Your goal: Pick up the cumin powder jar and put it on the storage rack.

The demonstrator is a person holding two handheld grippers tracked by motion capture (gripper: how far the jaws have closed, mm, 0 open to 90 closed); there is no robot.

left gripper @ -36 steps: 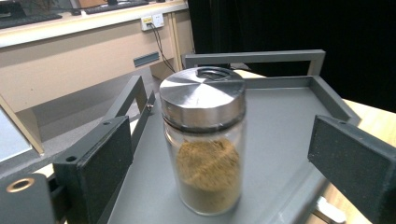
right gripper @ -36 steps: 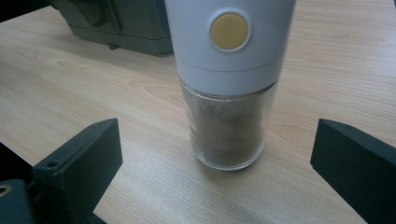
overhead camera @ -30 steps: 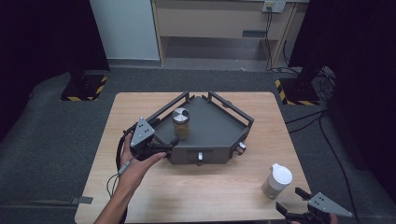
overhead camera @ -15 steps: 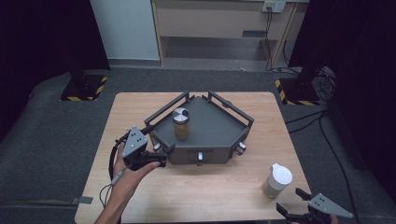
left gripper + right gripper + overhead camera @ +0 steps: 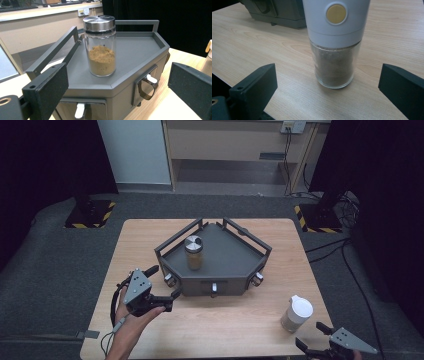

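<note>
A white-topped grinder (image 5: 335,42) stands upright on the wooden table (image 5: 262,47), between open jaws.

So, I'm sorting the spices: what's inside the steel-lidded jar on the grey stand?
The jar holds tan powder, roughly half full. Its steel lid hides the inside of the top.

**Left gripper lets go of the jar and backs away**

The left gripper (image 5: 162,282) has pulled back from the spice jar (image 5: 193,252) on the grey tray (image 5: 235,265), toward the near-left part of the worktop (image 5: 240,320), and now sits just off the tray's front-left corner. Its jaws have just been opening and now stand wide, with nothing between them. The jar stands free and upright on the tray, no longer beside the gripper.
</note>
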